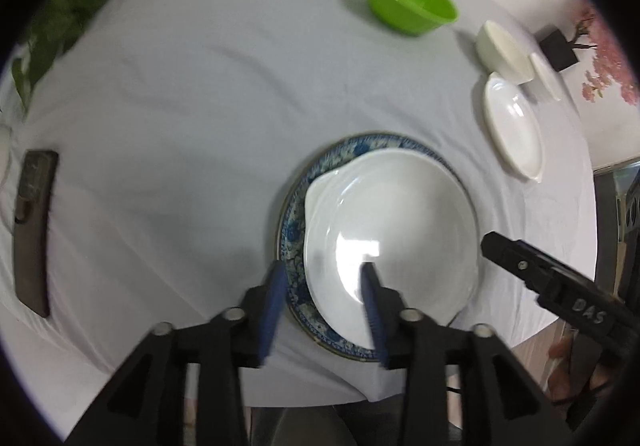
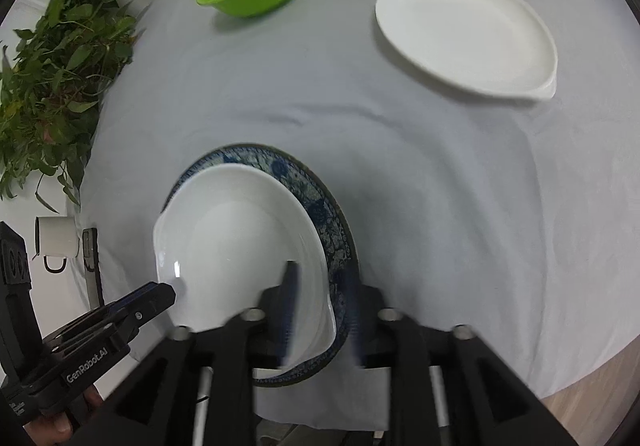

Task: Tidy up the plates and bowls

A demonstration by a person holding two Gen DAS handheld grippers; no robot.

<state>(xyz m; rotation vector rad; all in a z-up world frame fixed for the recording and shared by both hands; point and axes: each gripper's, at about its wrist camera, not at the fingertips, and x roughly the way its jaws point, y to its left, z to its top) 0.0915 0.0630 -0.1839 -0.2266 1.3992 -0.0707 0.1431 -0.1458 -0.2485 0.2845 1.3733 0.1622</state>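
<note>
Jaws of right gripper (image 2: 320, 310) seemingly straddle stacked white dish (image 2: 240, 246) rim.

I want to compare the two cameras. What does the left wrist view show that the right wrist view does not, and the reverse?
Only the left wrist view shows the pink blossom decoration and its black base. Only the right wrist view shows the white mug at the table edge. Both share the white dish on the blue patterned plate, the green bowl, the second white dish, the leafy plant, and both grippers, left gripper and right gripper, open at the stack's near rim.
</note>
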